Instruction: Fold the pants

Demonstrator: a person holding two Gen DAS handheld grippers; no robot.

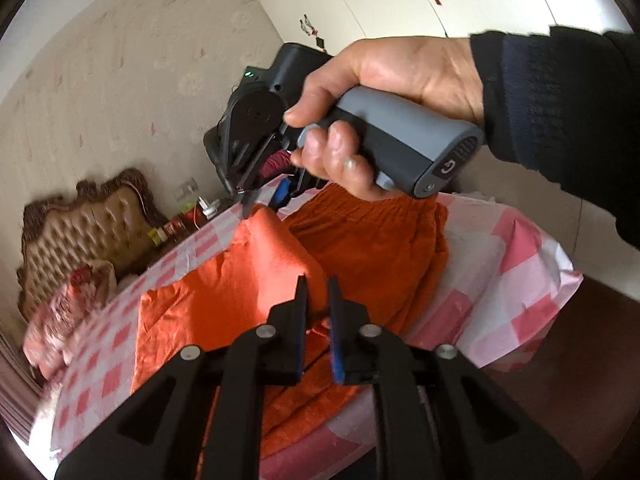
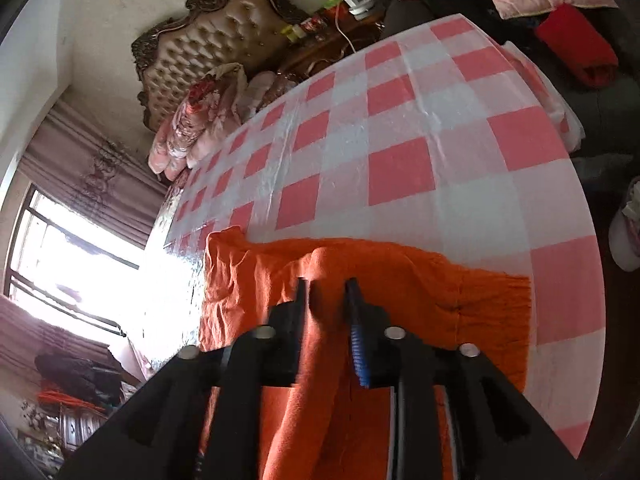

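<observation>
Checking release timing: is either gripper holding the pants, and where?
Right gripper: jaws apart around a raised fold of the pants, not gripping. Left gripper: narrow gap with a fold edge in it; grip cannot be told.

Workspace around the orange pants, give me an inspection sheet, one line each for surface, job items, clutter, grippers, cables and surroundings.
Surface: round table under a pink and white checked cover.
Job's things: orange pants lie partly folded at the table's near edge, one fold raised.
Clutter: nothing seen on the table besides the pants.
Grippers: left gripper jaws narrowly apart with pants cloth between them; right gripper jaws apart over a raised fold, and a hand grips its handle.
Cables: a white cable on the cabinet behind the table.
Surroundings: tufted headboard, floral bedding, curtained window.
</observation>
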